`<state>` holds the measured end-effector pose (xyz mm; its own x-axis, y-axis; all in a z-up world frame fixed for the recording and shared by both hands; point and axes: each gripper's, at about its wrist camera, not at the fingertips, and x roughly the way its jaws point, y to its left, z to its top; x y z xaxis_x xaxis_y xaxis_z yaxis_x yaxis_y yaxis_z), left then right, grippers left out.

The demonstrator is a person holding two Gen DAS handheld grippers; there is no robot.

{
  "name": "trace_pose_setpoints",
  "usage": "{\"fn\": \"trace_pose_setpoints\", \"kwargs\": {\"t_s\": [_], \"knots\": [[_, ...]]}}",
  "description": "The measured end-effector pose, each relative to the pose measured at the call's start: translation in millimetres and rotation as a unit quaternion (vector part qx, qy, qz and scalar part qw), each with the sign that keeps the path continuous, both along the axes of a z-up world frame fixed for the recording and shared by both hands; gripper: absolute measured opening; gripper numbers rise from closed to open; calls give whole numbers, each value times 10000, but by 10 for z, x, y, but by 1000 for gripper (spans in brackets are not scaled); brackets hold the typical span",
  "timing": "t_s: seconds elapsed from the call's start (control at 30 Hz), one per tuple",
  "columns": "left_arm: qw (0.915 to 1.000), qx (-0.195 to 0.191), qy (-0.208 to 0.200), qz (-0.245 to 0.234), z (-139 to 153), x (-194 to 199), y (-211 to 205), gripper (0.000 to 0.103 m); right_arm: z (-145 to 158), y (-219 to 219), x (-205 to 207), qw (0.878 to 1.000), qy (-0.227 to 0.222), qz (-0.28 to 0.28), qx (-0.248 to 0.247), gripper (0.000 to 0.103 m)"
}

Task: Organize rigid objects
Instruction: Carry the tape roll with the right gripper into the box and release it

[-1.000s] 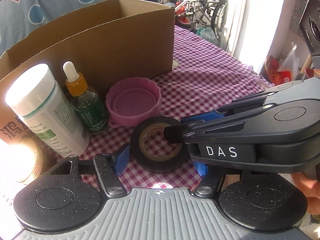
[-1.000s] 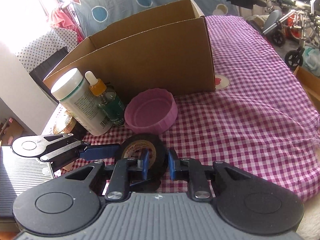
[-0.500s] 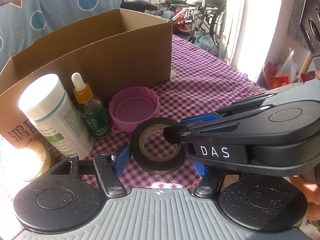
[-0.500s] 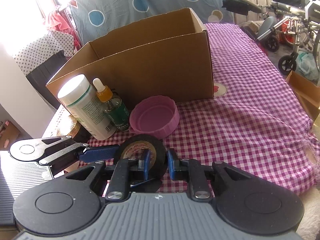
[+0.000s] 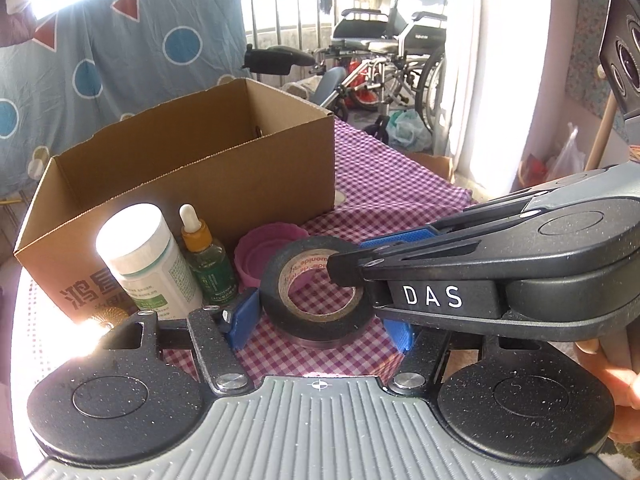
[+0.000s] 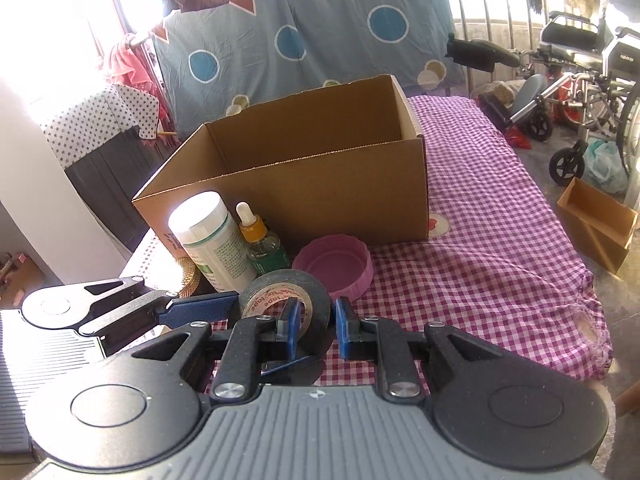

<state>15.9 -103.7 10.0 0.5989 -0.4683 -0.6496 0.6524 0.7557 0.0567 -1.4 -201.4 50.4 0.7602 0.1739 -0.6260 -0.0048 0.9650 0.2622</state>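
Both right fingers (image 6: 289,322) pinch the tape roll (image 6: 286,300); left fingers (image 5: 240,318) spread.

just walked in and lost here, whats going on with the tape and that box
A person is tidying small items with a handheld tool in each hand. The right tool is shut on the wall of the black tape roll, which is lifted and tilted off the checkered cloth. The left tool hangs open around the roll. The white bottle, dropper bottle and pink lid stand outside the open cardboard box.
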Motion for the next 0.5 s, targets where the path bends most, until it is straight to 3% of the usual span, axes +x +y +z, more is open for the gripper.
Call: {"fn": "trace_pose_setpoints", "kwargs": {"t_s": [0.27,0.5], "knots": [[9975,-150,-593,341,526,68,118,65,549,129,103,9964,-677,445,-231,21],[9956,-215,-603,686,1026,579,240,65,1082,194,731,9897,-843,1134,-209,22]]}}
